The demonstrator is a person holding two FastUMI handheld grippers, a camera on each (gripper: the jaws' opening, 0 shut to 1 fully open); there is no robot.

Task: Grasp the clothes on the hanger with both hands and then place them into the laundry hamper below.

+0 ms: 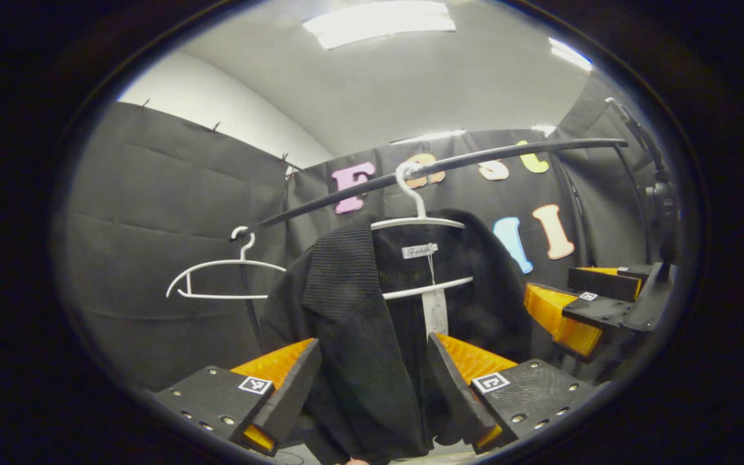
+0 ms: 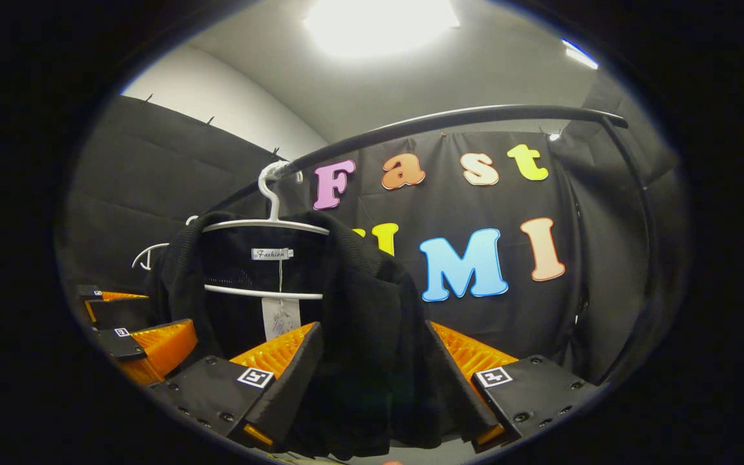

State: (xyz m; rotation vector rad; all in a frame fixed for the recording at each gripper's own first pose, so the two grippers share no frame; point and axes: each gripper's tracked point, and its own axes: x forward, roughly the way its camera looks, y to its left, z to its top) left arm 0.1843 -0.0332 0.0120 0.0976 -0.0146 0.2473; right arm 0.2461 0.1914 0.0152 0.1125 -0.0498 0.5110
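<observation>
A black jacket (image 1: 346,290) (image 2: 359,290) hangs on a white hanger (image 1: 417,223) (image 2: 268,223) hooked over a black rail (image 1: 475,158) (image 2: 443,119). My left gripper (image 1: 372,387) stands open, its fingers on either side of the jacket's ribbed front panel. My right gripper (image 2: 372,381) is open too, with the jacket's other front edge hanging between its fingers. Each gripper also appears in the other's view: the right one (image 1: 575,297) beside the jacket's far side, the left one (image 2: 133,336) at its near side. A paper tag (image 1: 434,310) dangles inside the collar.
An empty white hanger (image 1: 217,278) (image 2: 146,255) hangs on the same rail, to the jacket's left. The rail bends down into a post (image 2: 643,213) on the right. Black cloth walls close in behind and at both sides.
</observation>
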